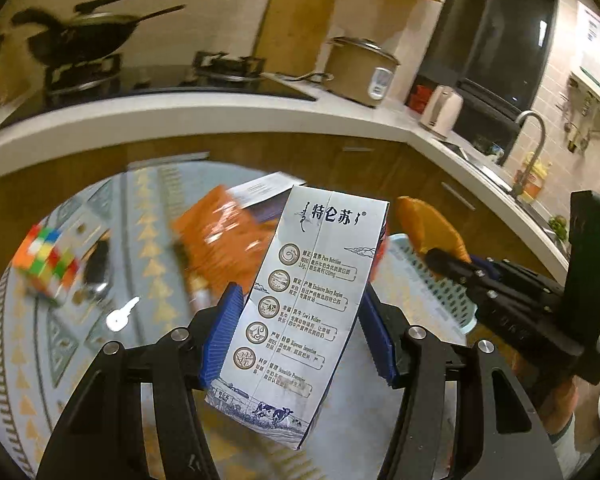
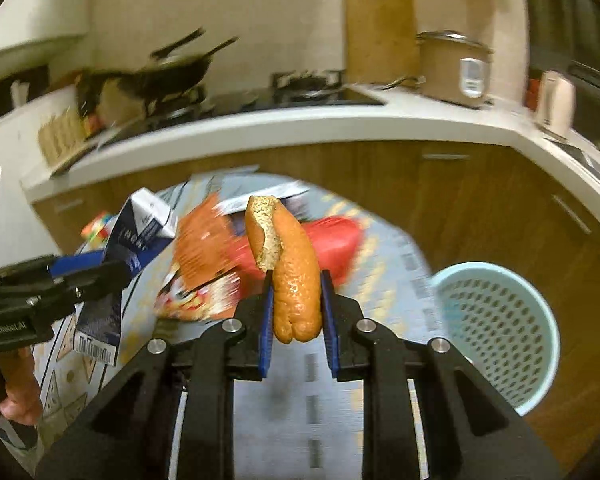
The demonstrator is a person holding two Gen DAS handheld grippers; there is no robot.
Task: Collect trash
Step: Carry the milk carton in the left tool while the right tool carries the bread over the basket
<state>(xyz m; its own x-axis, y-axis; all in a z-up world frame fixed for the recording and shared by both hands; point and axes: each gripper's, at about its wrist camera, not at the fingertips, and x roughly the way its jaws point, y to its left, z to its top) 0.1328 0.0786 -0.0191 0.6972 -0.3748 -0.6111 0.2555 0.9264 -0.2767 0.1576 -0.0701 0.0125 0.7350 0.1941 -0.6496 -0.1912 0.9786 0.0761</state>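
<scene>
Left claw [image 1: 300, 316] clamped across the upright milk carton [image 1: 300, 300]; right claw [image 2: 296, 312] pinching a bitten bread roll [image 2: 288, 264] by its lower end. Both items are lifted clear of the patterned worktop [image 2: 384, 248], probably for dropping into the perforated basket [image 2: 500, 328] beside it.

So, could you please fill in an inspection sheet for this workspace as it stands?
Surface: round patterned glass table.
Job's things: grey-white milk carton and bitten orange-brown bread roll both lifted; pale blue perforated plastic basket beside the table.
Clutter: orange snack packet, red packet, multicoloured puzzle cube, silver key.
Grippers: left hand-held gripper clamps the carton; right hand-held gripper clamps the roll.
Cables: nothing seen.
Surroundings: white kitchen counter, black wok, beige rice cooker.
</scene>
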